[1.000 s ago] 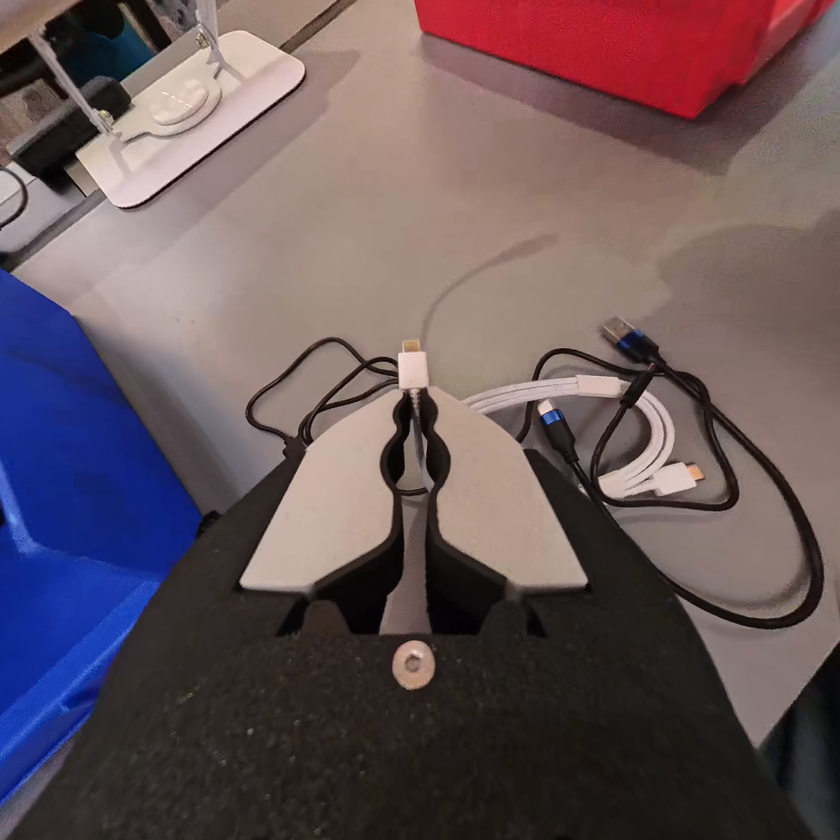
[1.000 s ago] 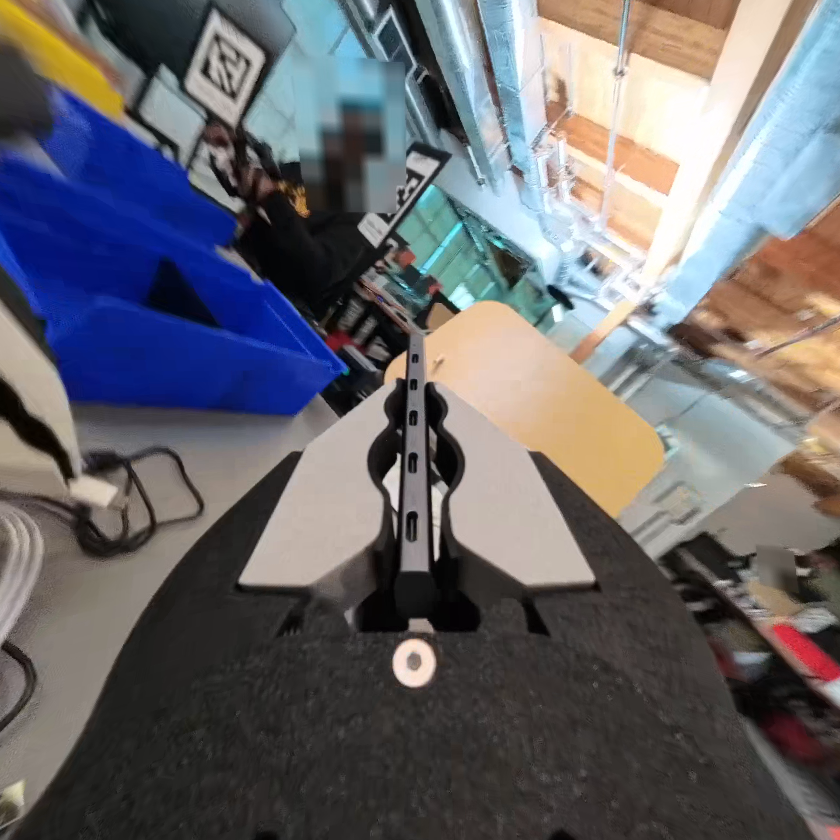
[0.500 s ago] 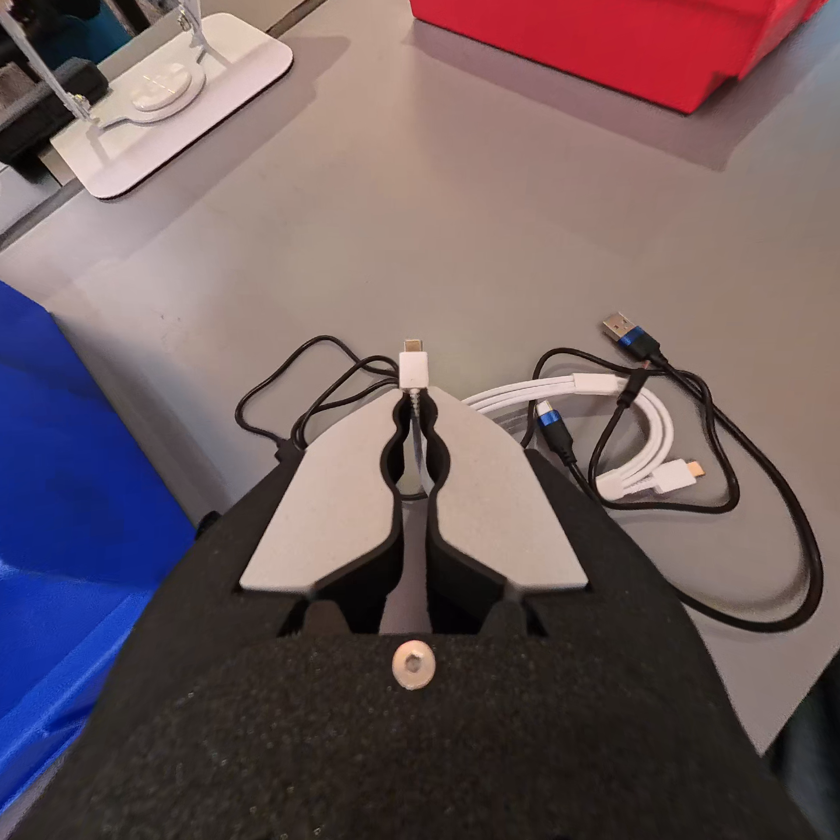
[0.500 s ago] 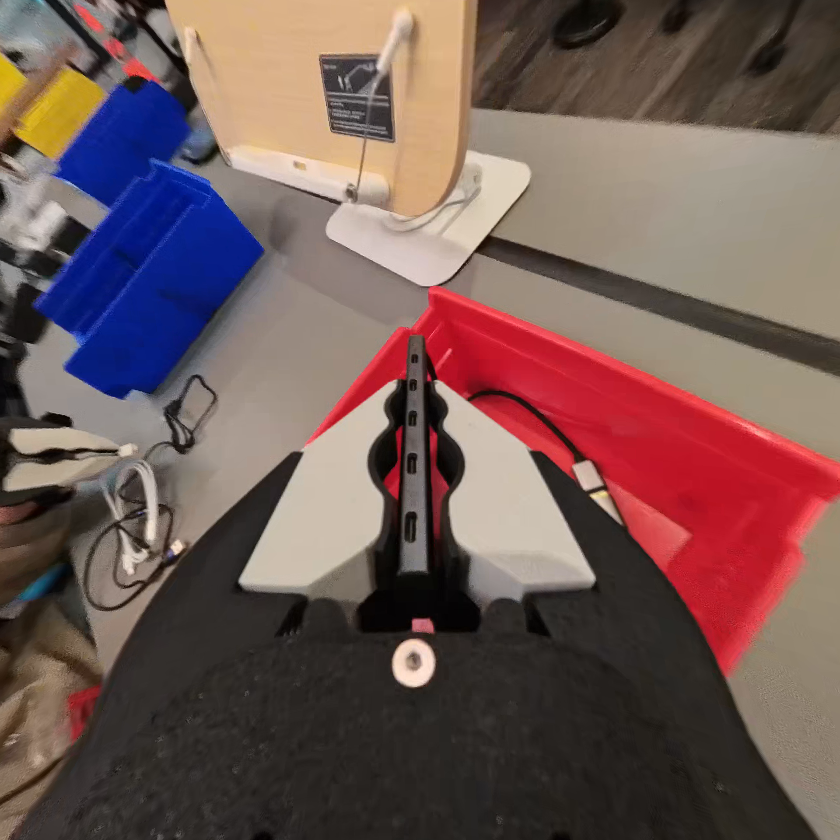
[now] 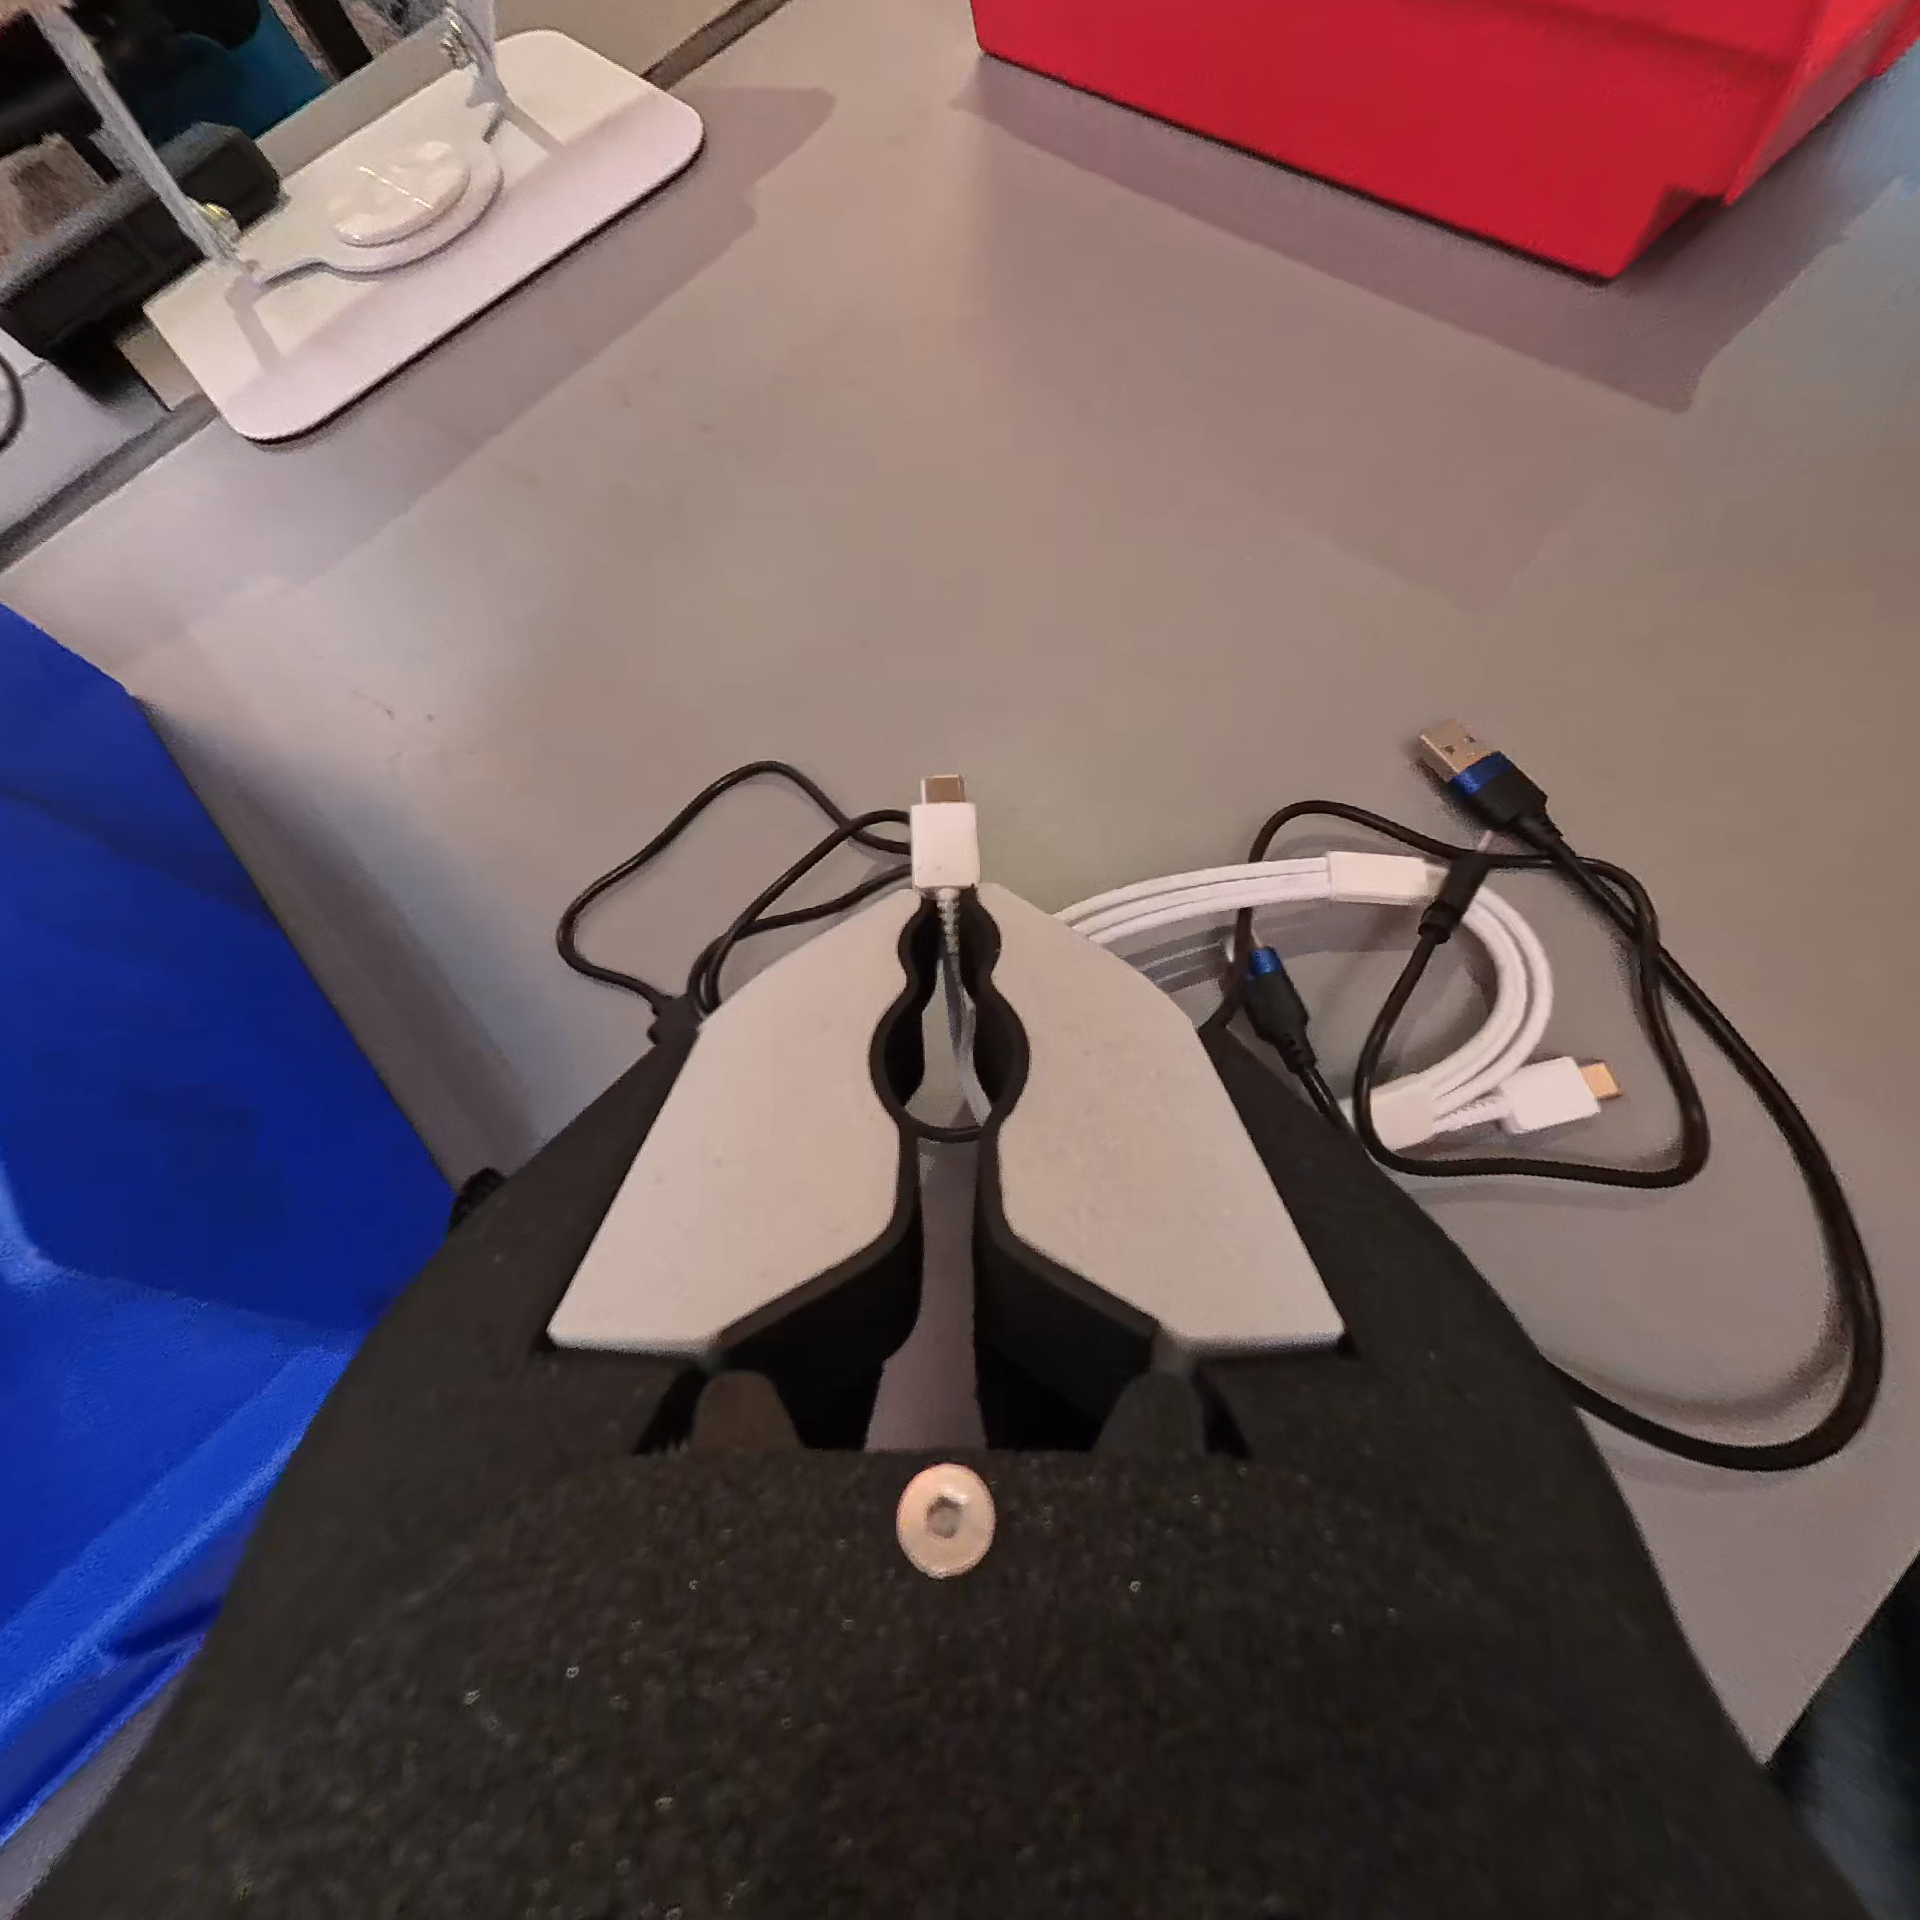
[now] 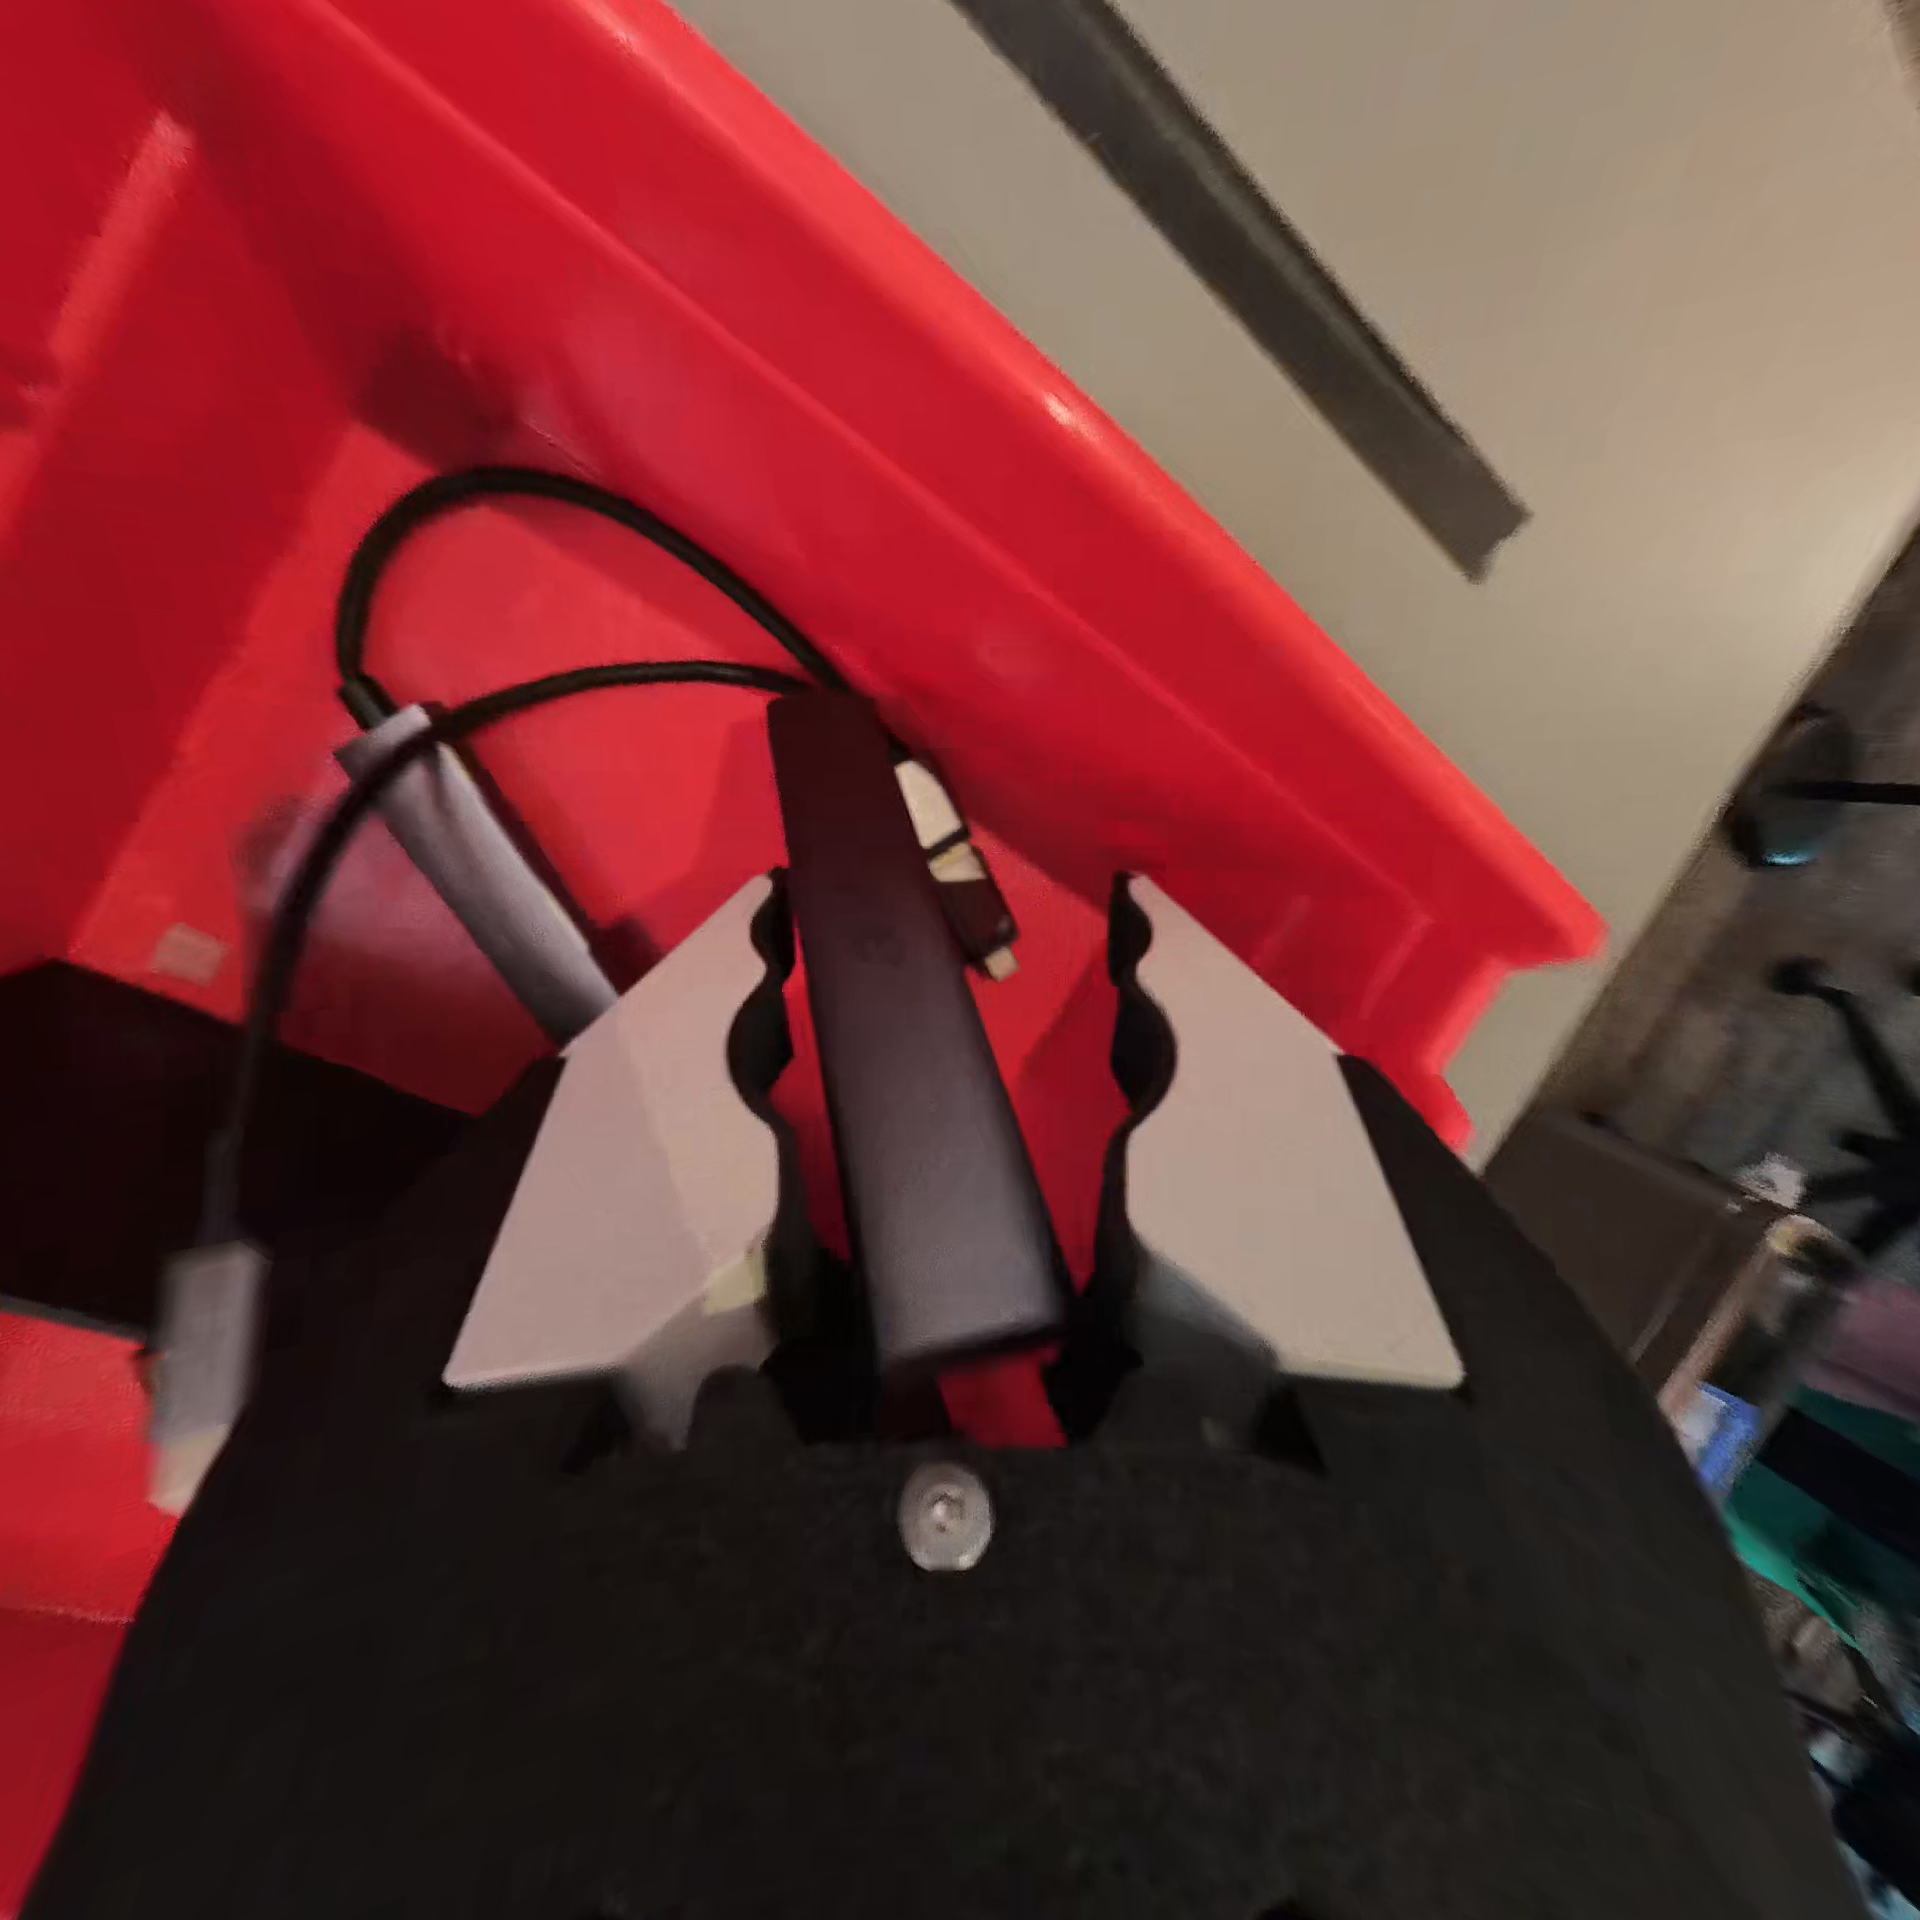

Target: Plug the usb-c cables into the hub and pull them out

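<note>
In the left wrist view my left gripper [image 5: 948,909] is shut on a white braided USB-C cable just behind its white plug [image 5: 943,842], which sticks out forward above the grey table [image 5: 1039,499]. In the right wrist view my right gripper [image 6: 948,894] is open over the red bin [image 6: 1143,582]. The dark grey hub [image 6: 914,1091] lies lengthwise between the spread jaws, unclamped, its black cable [image 6: 582,499] looping in the bin. The picture is blurred.
Inside the red bin lie a second grey adapter [image 6: 488,883] and a grey connector [image 6: 203,1340]. On the table are a coiled white cable [image 5: 1351,883], a black cable with a blue-banded plug [image 5: 1475,769], a blue bin [image 5: 156,1143], the red bin [image 5: 1455,125] and a white stand base [image 5: 416,239]. The gap from one gripper's tips to the other's is roughly 45 centimeters. My right tips are roughly 35 centimeters from the white stand base [image 5: 416,239].
My right gripper swung from pointing up at the room down over the red bin and opened, letting go of the hub. My left gripper kept hold of the white cable, almost still.
</note>
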Motion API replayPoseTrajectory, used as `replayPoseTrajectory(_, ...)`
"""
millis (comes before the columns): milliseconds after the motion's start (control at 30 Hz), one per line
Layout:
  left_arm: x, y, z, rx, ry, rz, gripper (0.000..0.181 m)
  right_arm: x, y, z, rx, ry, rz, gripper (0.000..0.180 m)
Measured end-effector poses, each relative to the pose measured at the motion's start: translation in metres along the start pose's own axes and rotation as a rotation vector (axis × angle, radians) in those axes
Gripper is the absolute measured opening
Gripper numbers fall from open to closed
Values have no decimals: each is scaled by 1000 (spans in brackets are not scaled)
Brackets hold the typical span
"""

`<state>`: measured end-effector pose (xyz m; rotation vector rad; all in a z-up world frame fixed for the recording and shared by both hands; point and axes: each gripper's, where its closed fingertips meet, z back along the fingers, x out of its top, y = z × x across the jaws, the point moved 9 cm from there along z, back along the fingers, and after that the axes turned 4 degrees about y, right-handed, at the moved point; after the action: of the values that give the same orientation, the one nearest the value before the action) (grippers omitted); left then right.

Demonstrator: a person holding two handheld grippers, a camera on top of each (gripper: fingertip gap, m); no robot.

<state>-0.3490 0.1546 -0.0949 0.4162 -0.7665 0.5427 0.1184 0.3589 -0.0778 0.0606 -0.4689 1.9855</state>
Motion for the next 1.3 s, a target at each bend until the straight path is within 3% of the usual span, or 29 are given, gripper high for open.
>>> replayPoseTrajectory(33,1,1,2,7,-11,0,3,-3,-1,10,-49,-28,-6,64)
replayPoseTrajectory(167,8,6,15,87,-94,-46,3,-18,20,92,-251,-301,-45,69)
replayPoseTrajectory(267,22,10,34,165,-193,-128,3,-40,80,149,-168,-534,-31,67)
replayPoseTrajectory(333,36,8,50,184,-285,-201,3,-53,132,177,19,-731,4,56)
replayPoseTrajectory(400,51,3,64,203,-357,-276,3,-61,190,193,351,-881,56,54)
replayPoseTrajectory(500,66,-9,76,191,-416,-378,3,-60,263,190,799,-920,165,50)
replayPoseTrajectory(700,71,-24,76,132,-453,-404,3,-40,326,137,1125,-852,240,46)
replayPoseTrajectory(800,71,-29,74,109,-465,-392,4,-35,333,126,1058,-877,242,32)
replayPoseTrajectory(867,71,-29,72,112,-457,-359,4,-32,331,123,995,-900,213,2)
replayPoseTrajectory(933,69,-24,69,153,-435,-286,5,-30,327,121,906,-895,222,2)
replayPoseTrajectory(1033,57,-16,65,150,-364,-67,46,-30,310,127,782,-935,180,2)
replayPoseTrajectory(1167,21,-31,36,-140,-224,239,48,-36,294,137,742,-969,146,1)
replayPoseTrajectory(1233,10,-40,13,-167,-68,190,48,-40,291,141,739,-978,129,1)
replayPoseTrajectory(1300,7,-45,3,-143,-18,110,40,-42,287,144,732,-981,126,1)
